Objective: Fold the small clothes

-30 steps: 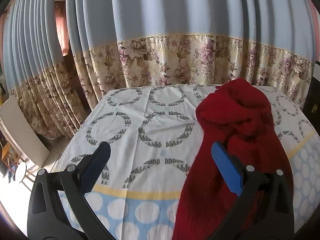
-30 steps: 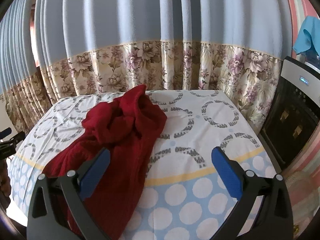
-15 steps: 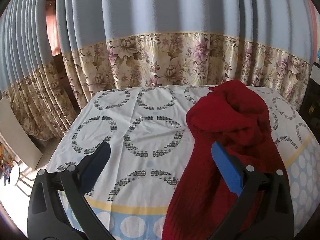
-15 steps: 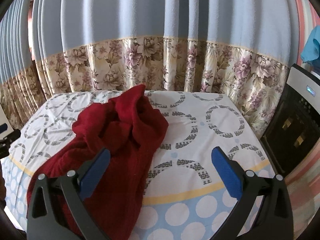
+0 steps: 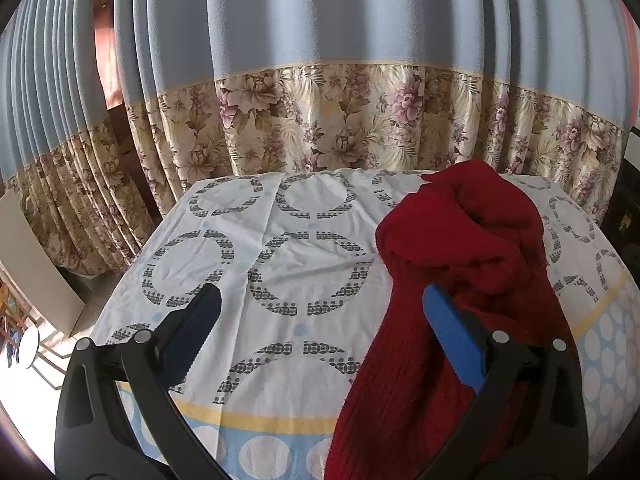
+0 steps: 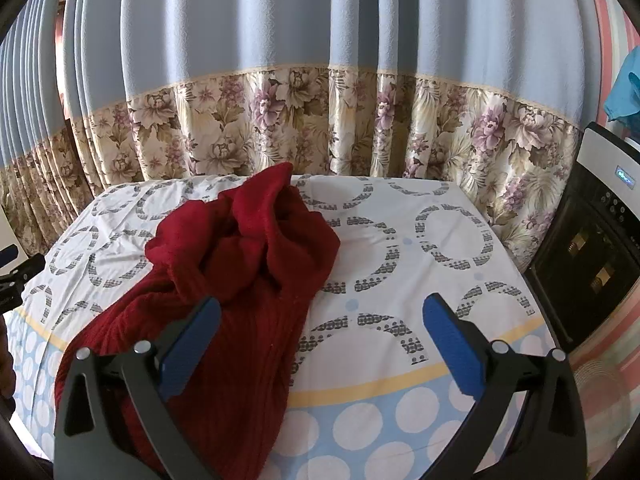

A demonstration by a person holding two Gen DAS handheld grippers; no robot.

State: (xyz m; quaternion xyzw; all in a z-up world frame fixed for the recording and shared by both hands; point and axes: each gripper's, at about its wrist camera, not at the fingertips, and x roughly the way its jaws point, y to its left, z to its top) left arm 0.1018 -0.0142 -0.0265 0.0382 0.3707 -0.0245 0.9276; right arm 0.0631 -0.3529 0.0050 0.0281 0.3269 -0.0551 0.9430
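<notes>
In the left wrist view, the left tool (image 5: 320, 320) filled the lower part of the frame, its two black arms rising from the bottom corners and ending in blue pads (image 5: 452, 340) set wide apart, nothing between them. The right tool (image 6: 320, 322) stood the same way in the right wrist view: black arms from the lower left and lower right, blue fingertips (image 6: 450, 342) spread wide, gripping nothing. At the far left edge of that view, the tip of the left tool showed small, about mid-height.
</notes>
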